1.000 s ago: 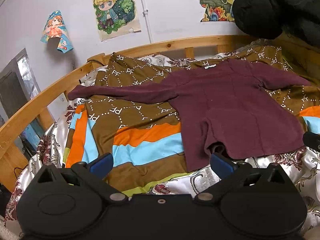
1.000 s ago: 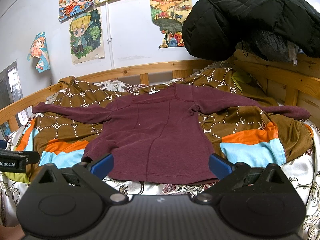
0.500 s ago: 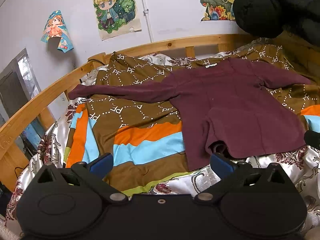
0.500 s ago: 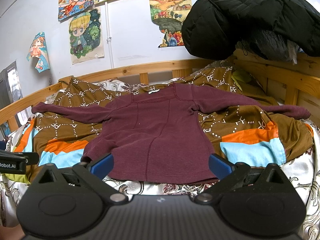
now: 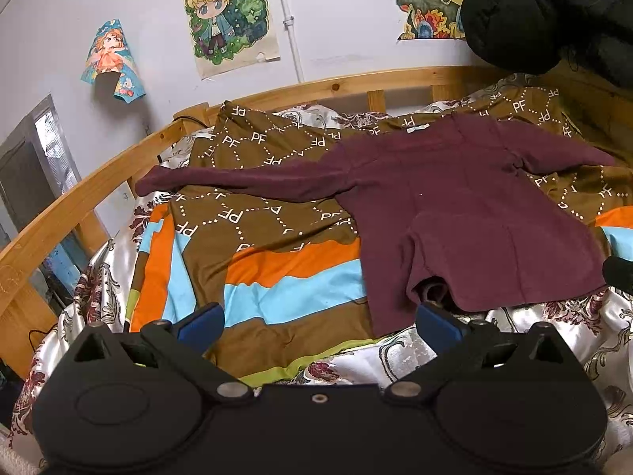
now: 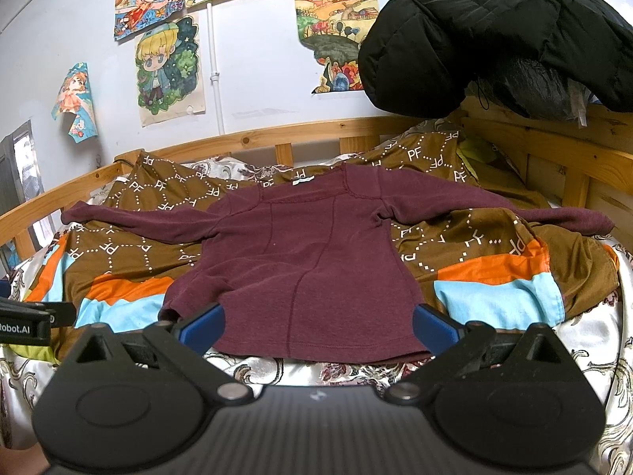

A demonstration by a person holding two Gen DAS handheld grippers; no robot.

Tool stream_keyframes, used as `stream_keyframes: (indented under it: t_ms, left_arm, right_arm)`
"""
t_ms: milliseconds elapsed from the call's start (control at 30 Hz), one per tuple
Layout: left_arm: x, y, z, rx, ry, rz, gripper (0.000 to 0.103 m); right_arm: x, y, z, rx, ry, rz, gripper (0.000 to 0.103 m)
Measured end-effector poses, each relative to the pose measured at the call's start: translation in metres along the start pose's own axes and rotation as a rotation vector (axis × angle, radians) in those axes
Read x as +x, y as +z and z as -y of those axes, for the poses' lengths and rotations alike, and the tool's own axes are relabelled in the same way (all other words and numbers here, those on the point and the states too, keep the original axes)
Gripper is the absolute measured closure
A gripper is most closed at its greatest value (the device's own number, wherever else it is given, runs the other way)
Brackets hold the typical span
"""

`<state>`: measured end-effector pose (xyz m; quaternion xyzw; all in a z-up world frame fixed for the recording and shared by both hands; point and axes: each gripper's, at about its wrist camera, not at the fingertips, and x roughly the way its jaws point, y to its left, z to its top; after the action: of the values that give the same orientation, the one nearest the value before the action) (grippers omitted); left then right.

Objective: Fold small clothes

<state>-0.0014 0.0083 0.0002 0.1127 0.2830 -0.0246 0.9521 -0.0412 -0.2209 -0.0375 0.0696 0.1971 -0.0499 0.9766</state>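
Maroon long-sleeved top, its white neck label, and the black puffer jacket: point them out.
maroon long-sleeved top (image 6: 308,273), right wrist view, mid back panel
white neck label (image 6: 302,181), right wrist view, centre
black puffer jacket (image 6: 494,23), right wrist view, quilted body

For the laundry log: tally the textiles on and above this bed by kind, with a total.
Maroon long-sleeved top: 1
Brown patterned cover with orange and blue stripes: 1
Floral satin sheet: 1
Black puffer jacket: 1
Total: 4

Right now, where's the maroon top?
The maroon top lies spread flat, sleeves out, on the brown patterned quilt on the bed, centre of the right wrist view, hem just ahead of the open right gripper.
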Motion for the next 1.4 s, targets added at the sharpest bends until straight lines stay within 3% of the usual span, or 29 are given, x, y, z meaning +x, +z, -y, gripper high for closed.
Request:
stream_keyframes:
  t_ms: [233, 433, 600, 833, 1033, 1233, 1400]
  left_arm:
    - [0.009, -0.005, -0.002, -0.004, 0.008, -0.026, 0.001]
    - [0.024, -0.001, 0.002, -0.017, 0.011, -0.09, 0.001]
    - [0.037, 0.026, 0.016, 0.021, 0.009, -0.084, 0.001]
    - [0.061, 0.081, 0.057, 0.059, -0.072, -0.066, 0.001]
    - [0.099, 0.12, 0.103, 0.097, -0.116, -0.071, 0.001]
    - [0.154, 0.135, 0.143, 0.151, -0.13, -0.093, 0.001]
    - [0.2, 0.144, 0.166, 0.138, -0.146, -0.096, 0.001]
  right_arm:
    - [0.004, -0.001, 0.002, 0.003, -0.011, -0.006, 0.0]
    - [0.007, 0.003, 0.001, 0.009, -0.09, -0.051, 0.0]
    - [0.012, 0.014, 0.011, 0.036, -0.153, -0.076, 0.0]
    - [0.04, 0.049, 0.054, 0.189, -0.175, -0.152, 0.0]
    - [0.069, 0.068, 0.097, 0.242, -0.221, -0.131, 0.0]
    - [0.106, 0.093, 0.129, 0.25, -0.248, -0.115, 0.0]
    - [0.125, 0.098, 0.164, 0.271, -0.364, 0.014, 0.0]
